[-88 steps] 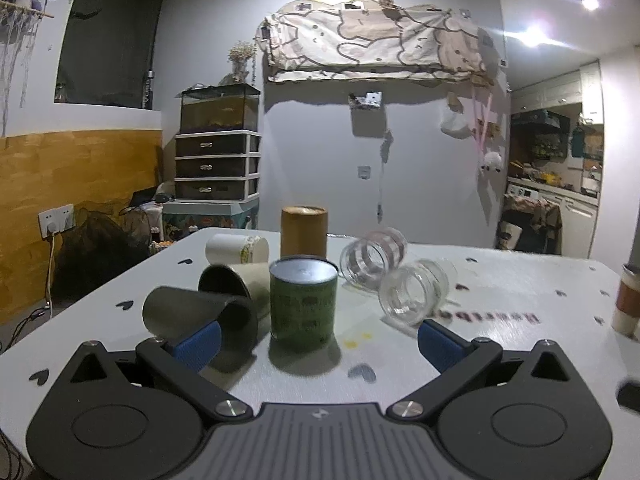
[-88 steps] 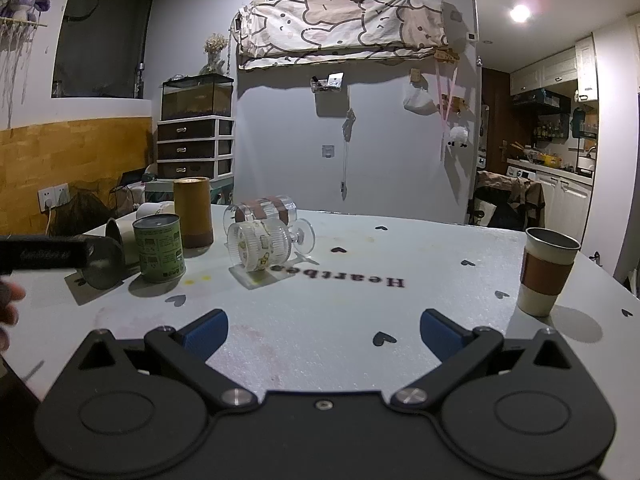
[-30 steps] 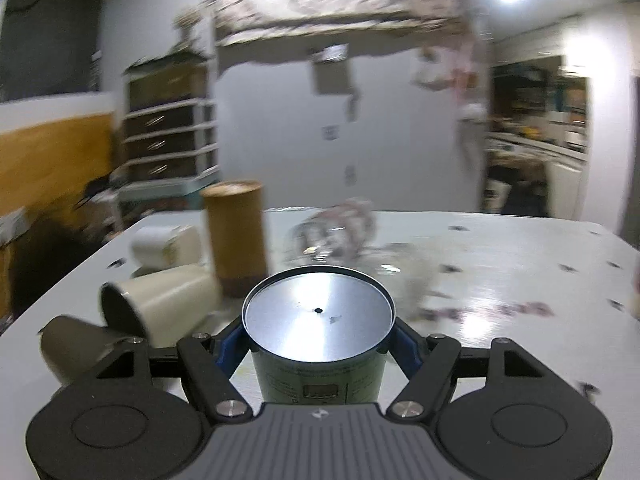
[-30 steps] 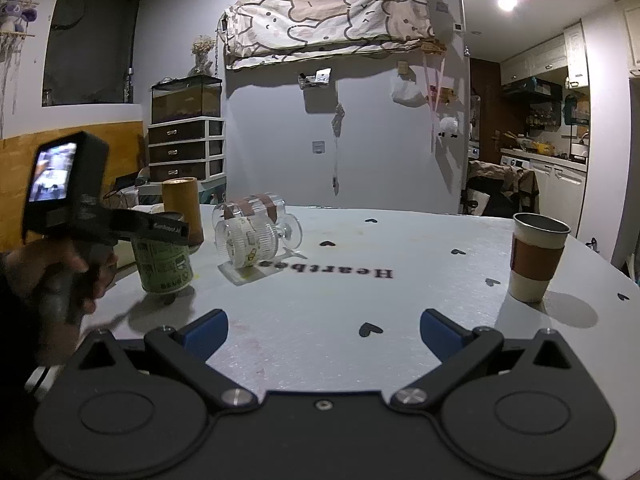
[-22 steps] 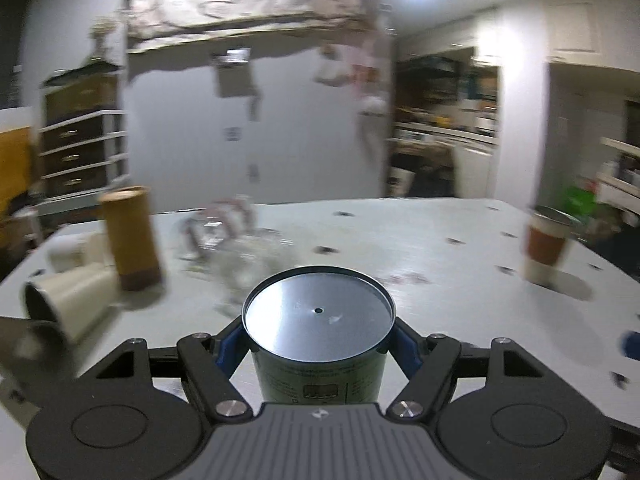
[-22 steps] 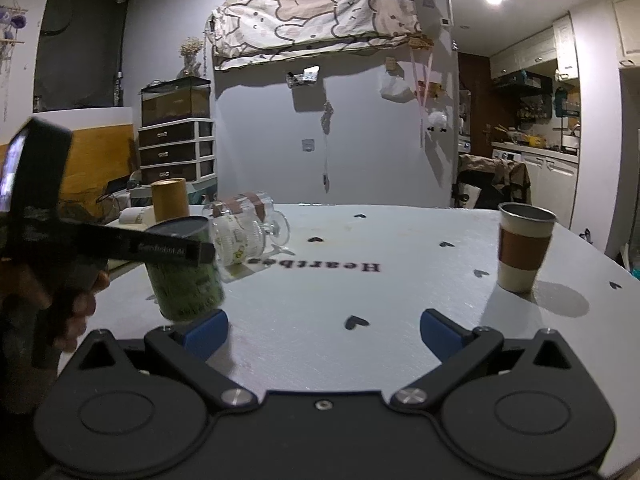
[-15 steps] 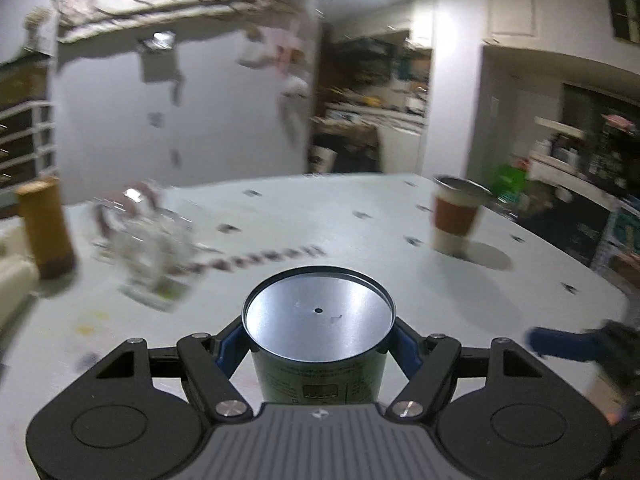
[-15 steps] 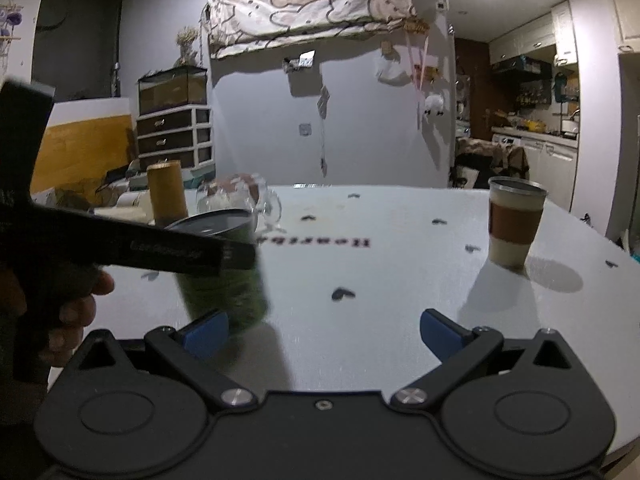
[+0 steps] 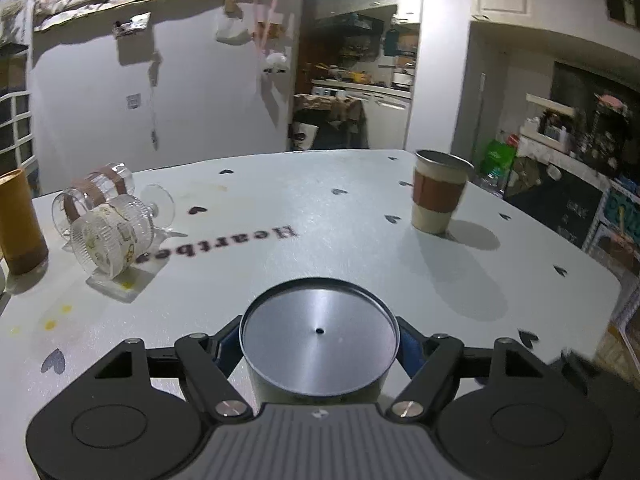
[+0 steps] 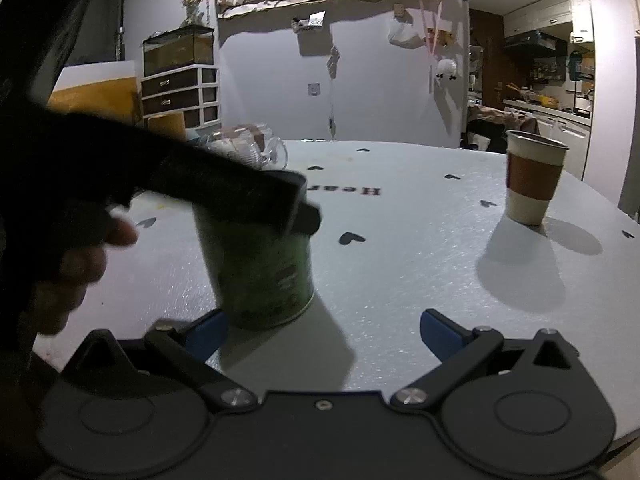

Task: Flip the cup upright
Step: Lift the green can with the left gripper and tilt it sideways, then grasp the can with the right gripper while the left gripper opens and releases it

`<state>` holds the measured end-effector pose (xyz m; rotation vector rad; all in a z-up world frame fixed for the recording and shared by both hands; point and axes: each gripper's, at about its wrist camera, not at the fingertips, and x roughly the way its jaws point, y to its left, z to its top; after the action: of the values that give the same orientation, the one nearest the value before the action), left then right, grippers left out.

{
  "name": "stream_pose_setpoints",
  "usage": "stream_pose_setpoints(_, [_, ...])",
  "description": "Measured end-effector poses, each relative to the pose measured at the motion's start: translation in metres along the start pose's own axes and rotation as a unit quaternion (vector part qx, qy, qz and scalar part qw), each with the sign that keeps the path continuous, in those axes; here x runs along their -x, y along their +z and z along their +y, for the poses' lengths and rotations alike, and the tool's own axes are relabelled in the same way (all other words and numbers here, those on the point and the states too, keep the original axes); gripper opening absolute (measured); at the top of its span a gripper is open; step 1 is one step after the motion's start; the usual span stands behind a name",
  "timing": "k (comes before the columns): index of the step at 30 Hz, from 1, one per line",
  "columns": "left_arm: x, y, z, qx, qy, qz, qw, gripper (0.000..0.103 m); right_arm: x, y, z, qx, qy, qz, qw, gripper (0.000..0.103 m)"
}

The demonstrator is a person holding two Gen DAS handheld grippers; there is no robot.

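My left gripper (image 9: 320,340) is shut on a green cup (image 9: 319,338) that stands upside down, its silver base facing up. In the right wrist view the green cup (image 10: 260,272) rests on or just above the white table (image 10: 400,264), with the left gripper (image 10: 280,204) clamped near its top. My right gripper (image 10: 324,326) is open and empty, low over the table's near edge, its left finger close beside the cup's foot.
A paper cup with a brown sleeve (image 9: 438,196) stands upright at the right. Two clear glasses (image 9: 108,220) lie on their sides at the left, next to a tall brown cylinder (image 9: 18,228). The table's right edge (image 9: 592,276) is near.
My left gripper has carried the green cup rightward across the table, away from the other cups, to just in front of my right gripper. The right gripper stayed open.
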<state>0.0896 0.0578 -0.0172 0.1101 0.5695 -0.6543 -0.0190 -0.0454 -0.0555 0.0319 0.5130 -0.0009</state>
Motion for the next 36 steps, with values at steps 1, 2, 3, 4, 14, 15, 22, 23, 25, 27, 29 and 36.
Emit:
stream_pose_setpoints(1, [-0.002,0.001,0.0,0.002,-0.001,0.001,1.0,0.076,-0.002,0.0,0.001,0.002,0.0,0.001,1.0,0.103])
stream_pose_setpoints(2, [-0.002,0.002,0.0,0.002,-0.001,0.001,1.0,0.076,-0.004,-0.001,0.002,0.003,0.0,0.003,1.0,0.103])
stream_pose_setpoints(3, [-0.002,0.002,0.001,0.005,-0.004,0.001,1.0,0.076,-0.006,-0.002,0.002,0.005,0.0,0.004,1.0,0.103])
stream_pose_setpoints(4, [0.0,0.002,0.002,0.01,-0.008,0.001,0.9999,0.076,-0.008,-0.002,0.003,0.005,0.0,0.006,1.0,0.103])
stream_pose_setpoints(14, [0.033,-0.019,0.015,0.031,-0.057,-0.013,0.9978,0.075,-0.022,0.002,-0.006,-0.03,-0.038,0.017,0.999,0.103])
stream_pose_setpoints(15, [0.035,-0.022,0.016,0.034,-0.058,-0.012,0.9976,0.075,-0.022,0.002,-0.008,-0.035,-0.042,0.018,0.998,0.103])
stream_pose_setpoints(22, [0.041,-0.047,0.027,0.069,-0.045,0.003,0.9966,0.075,-0.016,0.001,-0.021,-0.054,-0.06,0.017,0.997,0.103])
stream_pose_setpoints(23, [0.04,-0.05,0.028,0.075,-0.045,0.007,0.9961,0.075,-0.014,0.0,-0.023,-0.057,-0.064,0.017,0.996,0.103])
stream_pose_setpoints(25, [0.037,-0.056,0.029,0.084,-0.043,0.014,0.9954,0.075,-0.011,0.001,-0.028,-0.065,-0.07,0.02,0.995,0.103])
stream_pose_setpoints(27, [0.035,-0.062,0.028,0.085,-0.035,0.016,0.9956,0.075,-0.008,0.004,-0.033,-0.079,-0.069,0.022,0.994,0.103])
stream_pose_setpoints(29, [0.036,-0.064,0.026,0.083,-0.029,0.005,0.9961,0.075,-0.004,0.009,-0.037,-0.095,-0.059,0.022,0.994,0.103])
stream_pose_setpoints(36, [0.04,-0.073,0.017,0.07,-0.008,-0.025,0.9972,0.075,-0.013,0.033,-0.038,-0.144,0.006,0.058,0.988,0.103])
